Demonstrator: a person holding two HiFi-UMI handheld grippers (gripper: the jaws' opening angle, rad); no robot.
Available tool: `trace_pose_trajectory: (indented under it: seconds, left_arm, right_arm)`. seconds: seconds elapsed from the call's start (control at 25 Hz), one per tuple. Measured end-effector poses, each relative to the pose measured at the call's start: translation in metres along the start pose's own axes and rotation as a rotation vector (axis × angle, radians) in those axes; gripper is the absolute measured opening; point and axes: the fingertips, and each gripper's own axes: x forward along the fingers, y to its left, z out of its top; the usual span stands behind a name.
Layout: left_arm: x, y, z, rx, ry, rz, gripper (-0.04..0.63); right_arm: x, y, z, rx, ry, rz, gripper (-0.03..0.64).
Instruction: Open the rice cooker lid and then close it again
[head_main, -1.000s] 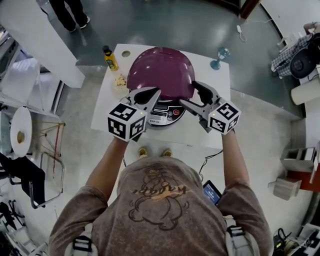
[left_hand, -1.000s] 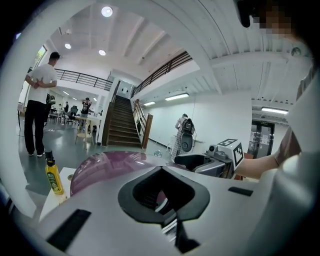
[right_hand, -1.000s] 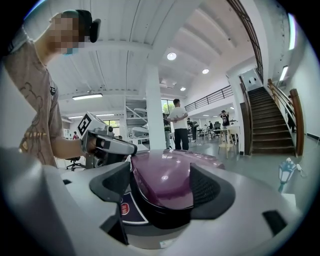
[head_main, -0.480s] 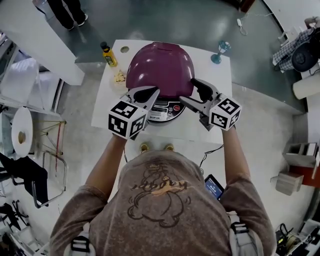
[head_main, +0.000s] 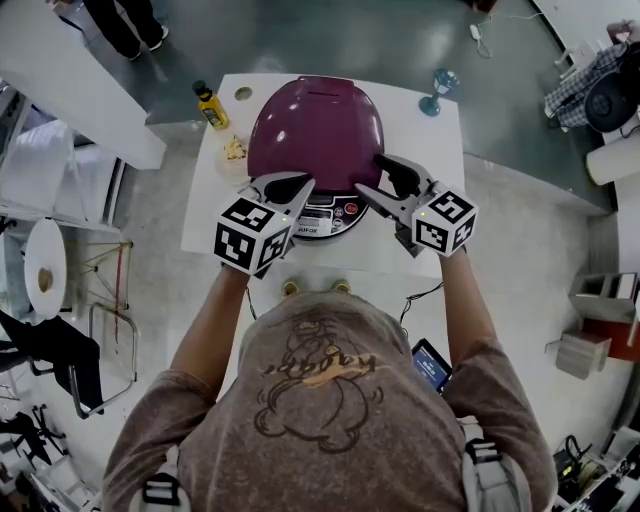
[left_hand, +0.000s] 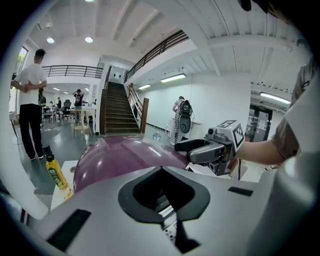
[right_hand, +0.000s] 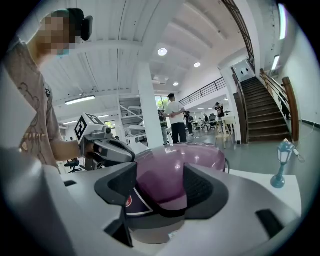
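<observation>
The rice cooker, its purple domed lid (head_main: 315, 125) down, stands on a white table (head_main: 445, 150). Below the lid is its control panel (head_main: 325, 215). My left gripper (head_main: 308, 182) hovers at the lid's front left edge above the panel, its jaw tips together and holding nothing; in the left gripper view (left_hand: 161, 170) the panel shows through the hollow between the pads. My right gripper (head_main: 372, 175) is at the lid's front right edge. Its jaws have just been closing but stand apart, and the lid (right_hand: 175, 170) shows between them without visible contact.
A yellow bottle (head_main: 208, 105) and a small dish of food (head_main: 235, 150) sit at the table's left. A blue stemmed glass (head_main: 440, 88) stands at the far right corner. A person (head_main: 115, 25) stands beyond the table on the grey floor.
The right gripper's jaws have narrowed. The left gripper has dipped slightly toward the control panel. The lid stays down.
</observation>
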Motion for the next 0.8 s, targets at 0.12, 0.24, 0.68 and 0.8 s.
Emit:
trace_pose_trajectory:
  seconds: [0.12,0.24,0.68,0.8]
  left_arm:
    - [0.004,-0.001,-0.005,0.005,0.029,0.001,0.018]
    - [0.005,-0.002,-0.009,0.007,0.063,-0.003,0.018]
    - [0.009,0.0,-0.014,-0.017,0.104,-0.015,0.018]
    - [0.01,0.0,-0.017,-0.01,0.111,-0.009,0.018]
  right_arm:
    - [0.0,-0.001,-0.004,0.0,0.014,-0.009,0.274]
    - [0.0,-0.001,-0.007,-0.011,0.036,-0.013,0.262]
    - [0.002,-0.004,-0.014,-0.025,0.063,-0.004,0.241]
    - [0.003,-0.004,-0.016,-0.023,0.067,-0.006,0.239]
